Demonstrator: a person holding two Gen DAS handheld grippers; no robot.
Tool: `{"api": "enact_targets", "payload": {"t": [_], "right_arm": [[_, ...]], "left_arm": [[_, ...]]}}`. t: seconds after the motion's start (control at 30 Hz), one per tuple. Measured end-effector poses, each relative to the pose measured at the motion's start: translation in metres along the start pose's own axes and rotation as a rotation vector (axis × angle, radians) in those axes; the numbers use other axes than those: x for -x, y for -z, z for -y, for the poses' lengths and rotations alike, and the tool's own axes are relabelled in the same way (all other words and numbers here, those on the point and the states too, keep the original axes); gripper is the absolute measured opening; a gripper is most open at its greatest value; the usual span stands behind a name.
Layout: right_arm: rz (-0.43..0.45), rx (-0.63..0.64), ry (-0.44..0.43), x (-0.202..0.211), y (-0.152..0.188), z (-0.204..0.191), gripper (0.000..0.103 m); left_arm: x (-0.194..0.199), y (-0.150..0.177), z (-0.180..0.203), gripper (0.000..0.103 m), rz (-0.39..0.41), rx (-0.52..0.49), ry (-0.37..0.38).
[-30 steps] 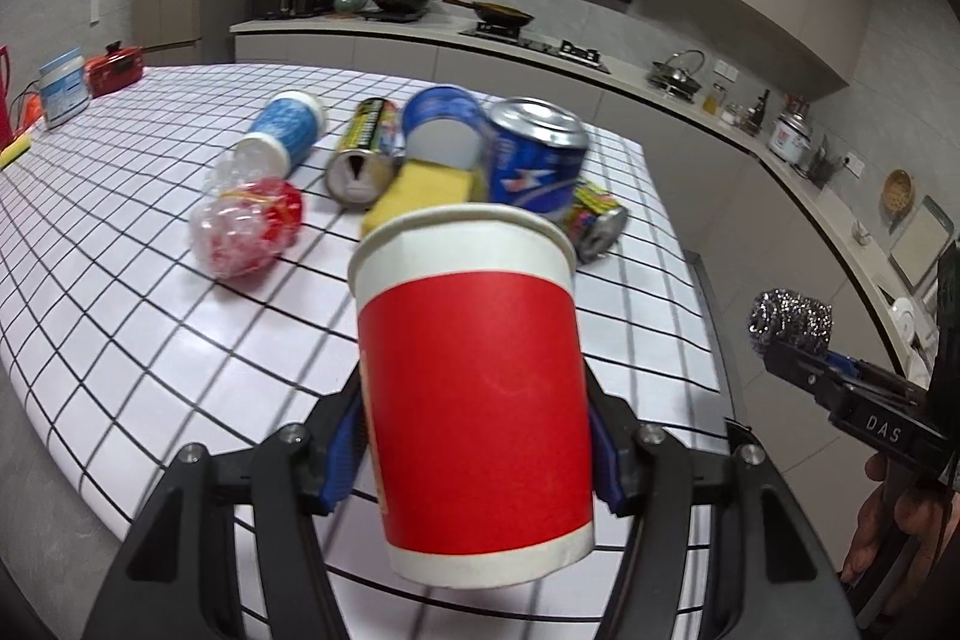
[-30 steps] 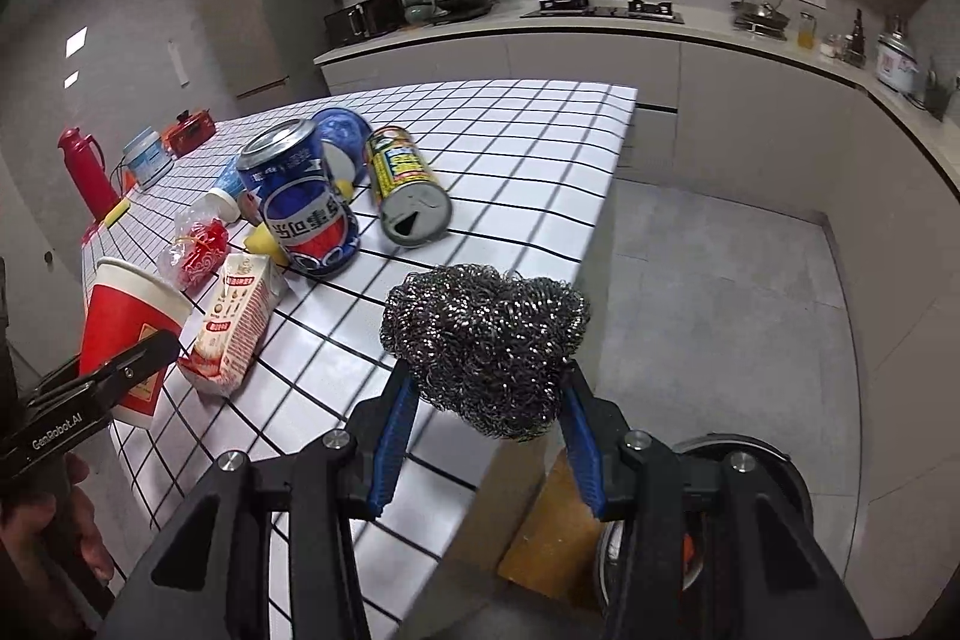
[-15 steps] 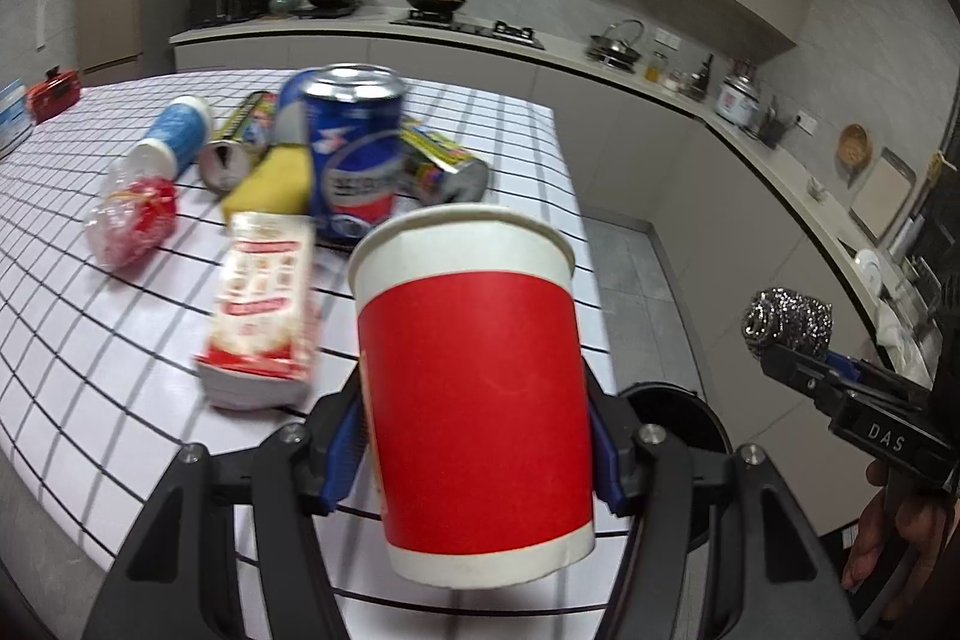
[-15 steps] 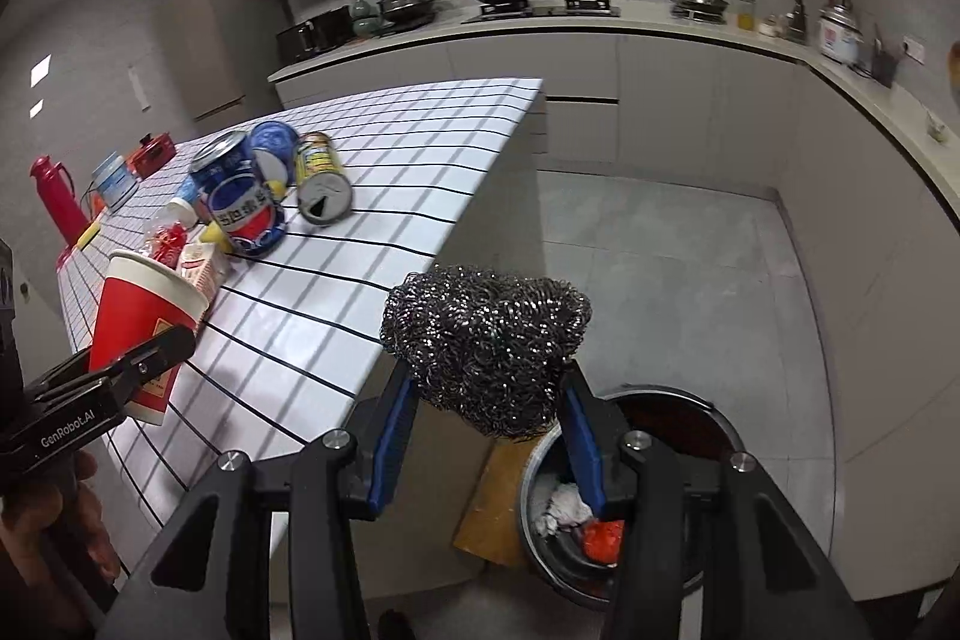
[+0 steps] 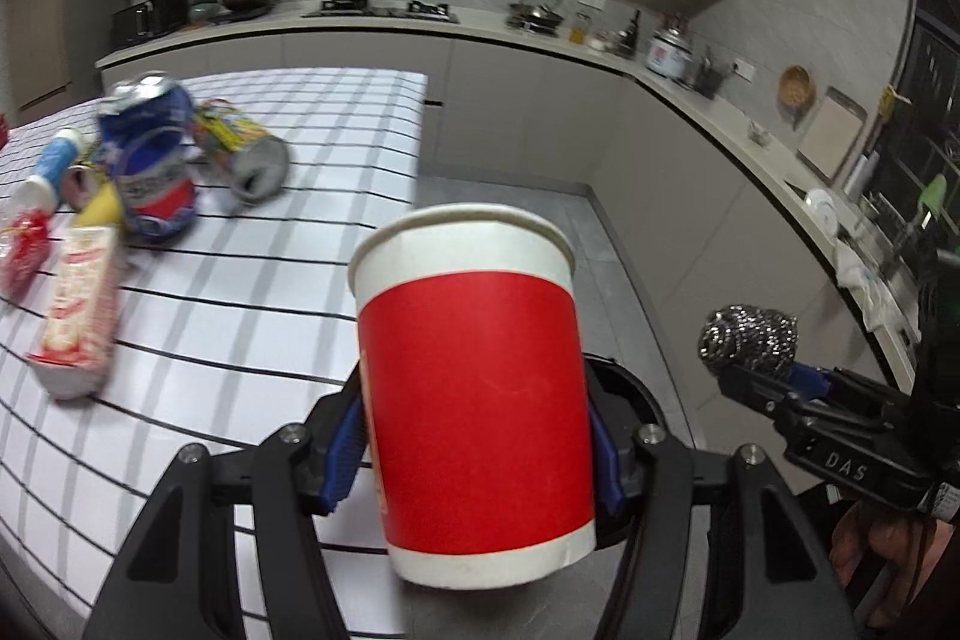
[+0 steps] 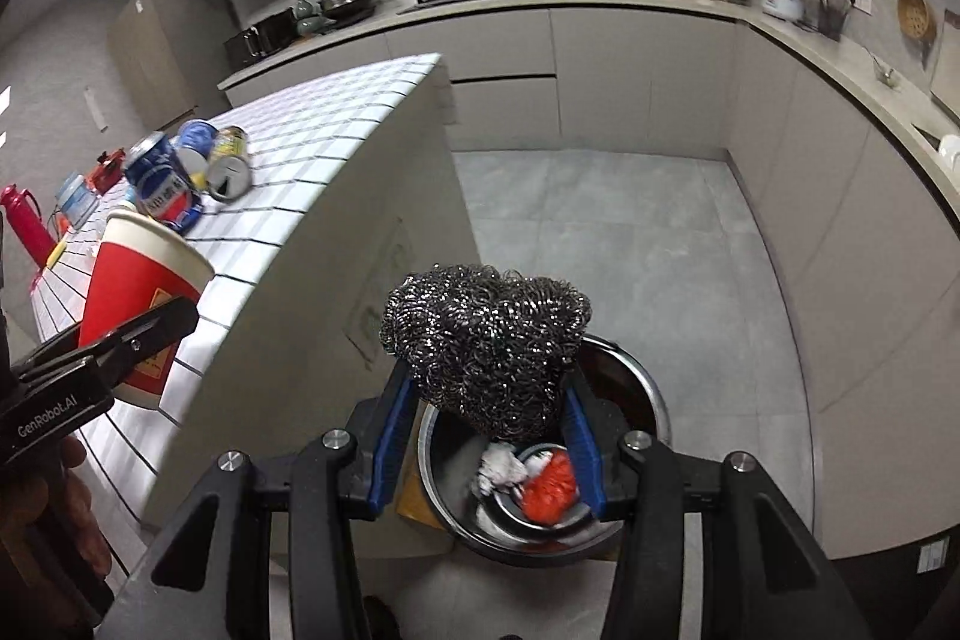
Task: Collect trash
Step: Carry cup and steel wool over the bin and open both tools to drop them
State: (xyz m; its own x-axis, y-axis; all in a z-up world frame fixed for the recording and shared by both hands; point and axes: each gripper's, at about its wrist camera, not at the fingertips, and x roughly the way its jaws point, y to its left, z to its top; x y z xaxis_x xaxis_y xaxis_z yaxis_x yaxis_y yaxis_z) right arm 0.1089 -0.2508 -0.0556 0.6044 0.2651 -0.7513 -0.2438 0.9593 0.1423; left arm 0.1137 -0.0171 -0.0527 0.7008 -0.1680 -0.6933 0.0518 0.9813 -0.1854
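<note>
My left gripper (image 5: 477, 445) is shut on a red and white paper cup (image 5: 474, 388), held upright past the tiled table's corner; the cup also shows in the right wrist view (image 6: 135, 304). My right gripper (image 6: 486, 427) is shut on a steel wool scrubber (image 6: 486, 340), held above an open round trash bin (image 6: 651, 388) on the floor. The bin holds white and red scraps. The scrubber also shows in the left wrist view (image 5: 750, 340), right of the cup. The bin's rim (image 5: 636, 388) peeks out behind the cup.
On the white tiled table (image 5: 252, 280) lie a blue can (image 5: 150, 160), a yellow can (image 5: 243, 148), a small carton (image 5: 78, 304), a red wrapper (image 5: 24, 250) and a blue-white bottle (image 5: 51, 166). Kitchen counters (image 6: 600, 4) line the back and right. Grey floor (image 6: 630, 232) lies between.
Both grippers have swung right, away from the table and toward the floor bin. The bin now sits directly under the scrubber. Both grips are unchanged.
</note>
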Motion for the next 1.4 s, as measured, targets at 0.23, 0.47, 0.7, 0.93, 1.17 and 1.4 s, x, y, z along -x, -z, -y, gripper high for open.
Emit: {"api": "enact_targets", "payload": {"t": [0.23, 0.47, 0.7, 0.93, 1.17, 1.4], "right_arm": [[-0.041, -0.015, 0.019, -0.01, 0.016, 0.042, 0.049], [-0.091, -0.01, 0.023, -0.035, 0.033, 0.071, 0.049], [-0.145, 0.064, 0.024, -0.071, 0.052, 0.08, 0.049], [-0.205, 0.139, 0.003, -0.119, 0.069, 0.09, 0.049], [-0.239, 0.245, 0.045, -0.157, 0.082, 0.086, 0.077], [-0.23, 0.135, 0.067, -0.145, 0.065, 0.101, 0.084]], "left_arm": [[-0.027, 0.013, 0.043, 0.062, -0.055, -0.03, 0.023], [-0.056, 0.029, 0.067, 0.062, -0.1, -0.033, 0.026], [-0.089, 0.052, 0.075, 0.062, -0.16, -0.008, 0.022], [-0.119, 0.071, 0.078, 0.063, -0.221, 0.014, 0.037], [-0.123, 0.074, 0.064, 0.079, -0.23, 0.025, -0.038], [-0.113, 0.068, 0.067, 0.08, -0.231, 0.003, -0.053]]}}
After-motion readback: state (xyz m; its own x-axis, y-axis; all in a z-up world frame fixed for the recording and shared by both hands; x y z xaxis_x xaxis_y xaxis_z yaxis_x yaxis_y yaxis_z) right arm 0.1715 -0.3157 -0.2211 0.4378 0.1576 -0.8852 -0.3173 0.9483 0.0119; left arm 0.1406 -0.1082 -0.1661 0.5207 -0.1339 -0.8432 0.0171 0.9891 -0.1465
